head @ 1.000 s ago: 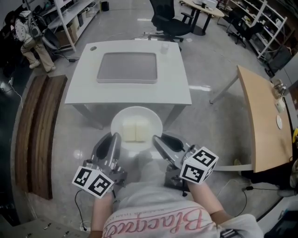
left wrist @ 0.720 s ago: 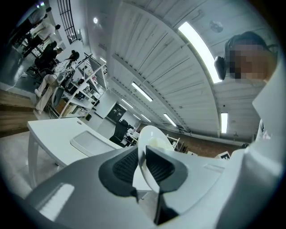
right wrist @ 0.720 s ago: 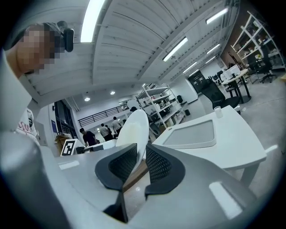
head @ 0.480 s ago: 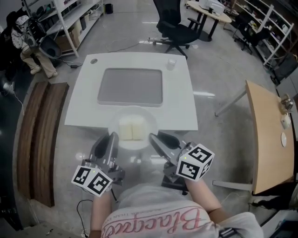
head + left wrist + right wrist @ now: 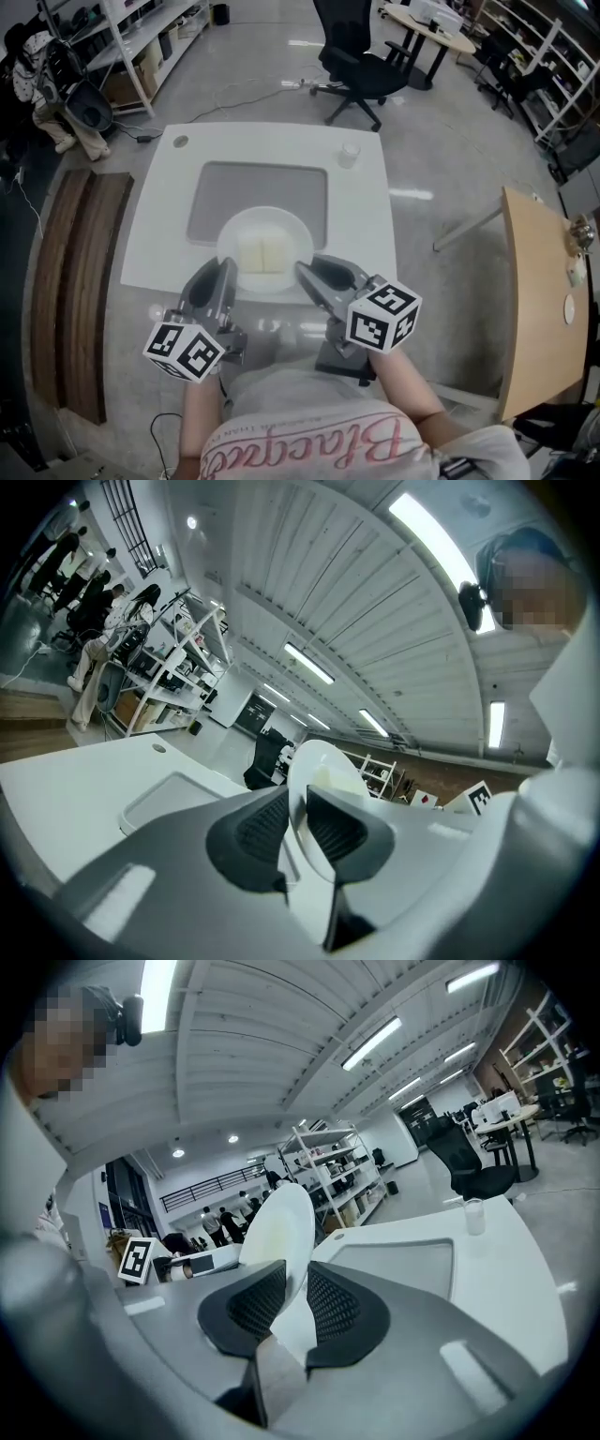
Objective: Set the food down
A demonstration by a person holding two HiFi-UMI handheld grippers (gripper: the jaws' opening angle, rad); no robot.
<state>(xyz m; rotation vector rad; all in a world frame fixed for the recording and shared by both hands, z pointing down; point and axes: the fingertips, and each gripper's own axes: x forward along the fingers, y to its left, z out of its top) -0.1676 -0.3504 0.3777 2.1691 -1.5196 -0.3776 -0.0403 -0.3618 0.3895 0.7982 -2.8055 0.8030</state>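
Note:
A round white plate (image 5: 265, 228) carries two pale yellow slabs of food (image 5: 263, 254). It hangs level over the near edge of a grey tray (image 5: 258, 192) on the white table (image 5: 361, 216). My left gripper (image 5: 226, 269) is shut on the plate's left rim and my right gripper (image 5: 308, 272) on its right rim. In the left gripper view the plate (image 5: 323, 761) rim sits between the dark ribbed pads of the left gripper (image 5: 298, 810). The right gripper view shows the plate (image 5: 281, 1218) rim between the right gripper's (image 5: 295, 1302) pads. Both pairs of jaws have just been opening slightly, with the rim still between them.
A clear cup (image 5: 349, 154) stands at the table's far right corner. A black office chair (image 5: 361, 56) is beyond the table. A wooden bench (image 5: 80, 272) runs along the left, and a wooden table (image 5: 544, 291) stands at the right. Shelving lines the far left.
The plate and both grippers have travelled forward from in front of the table to over its near edge and the tray. The grip on both rims is kept.

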